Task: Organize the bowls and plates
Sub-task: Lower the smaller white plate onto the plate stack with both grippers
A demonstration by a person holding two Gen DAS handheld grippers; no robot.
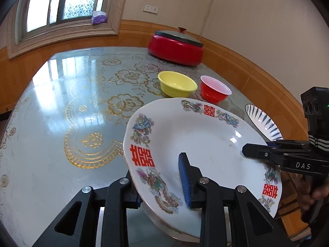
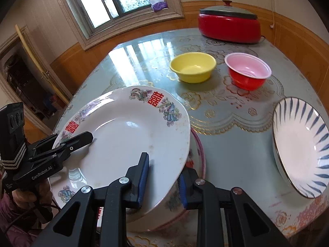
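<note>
A white plate with red characters and dragon prints [image 1: 197, 142] [image 2: 131, 135] is held above the table by both grippers. My left gripper [image 1: 162, 187] is shut on its near rim, and it shows at the plate's left rim in the right wrist view [image 2: 82, 140]. My right gripper [image 2: 162, 183] is shut on the plate's near right rim, and shows at the right rim in the left wrist view [image 1: 253, 150]. Under the plate sits a second plate with a pink rim [image 2: 198, 150]. A yellow bowl [image 2: 193, 66], a red bowl [image 2: 247, 73] and a blue-striped plate [image 2: 302, 146] stand on the table.
A red electric pot with a grey lid [image 2: 229, 24] stands at the table's far edge by the wall. The round glass-topped table [image 2: 236, 127] has a flowered cloth. A window [image 2: 115, 2] and a doorway [image 2: 24, 78] lie beyond.
</note>
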